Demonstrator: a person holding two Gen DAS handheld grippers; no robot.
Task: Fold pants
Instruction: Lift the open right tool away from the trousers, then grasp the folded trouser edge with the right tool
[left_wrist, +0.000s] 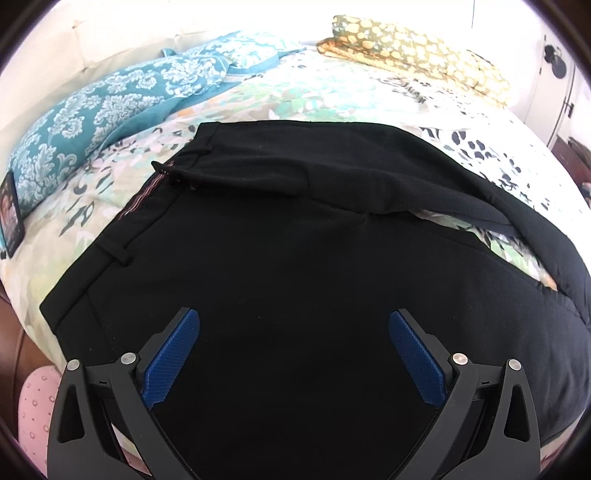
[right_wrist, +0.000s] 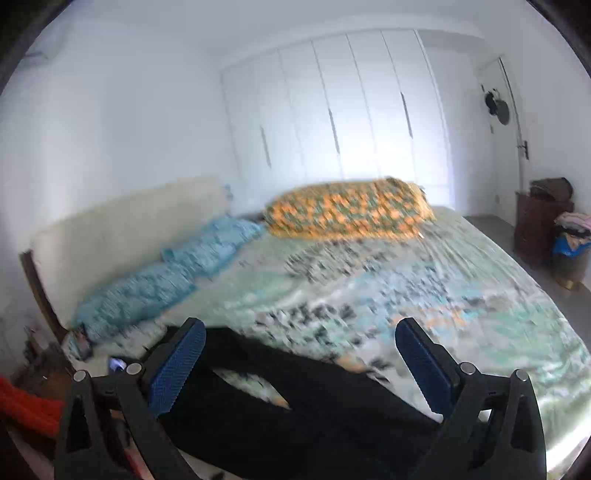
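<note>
left wrist view: black pants (left_wrist: 295, 229) lie spread on a bed (left_wrist: 332, 96) covered by a floral sheet, near its front edge. the waistband (left_wrist: 122, 229) faces the bed's left side, toward the headboard, with a striped inner lining showing. the two legs run off to the right and part, showing a wedge of sheet between them. the left gripper (left_wrist: 294, 325) sits above the seat area, jaws wide apart, blue pads holding nothing. teal patterned pillows (left_wrist: 110, 110) lie along the bed's left edge; a yellow-flowered folded blanket (left_wrist: 417, 55) rests near the far edge.

right wrist view (motion-blurred): the right gripper (right_wrist: 300, 338) is above the pants (right_wrist: 314, 413), jaws wide apart and empty. the pants lie at the bed's near edge. a white wardrobe (right_wrist: 332, 107) stands behind the bed (right_wrist: 480, 295).
</note>
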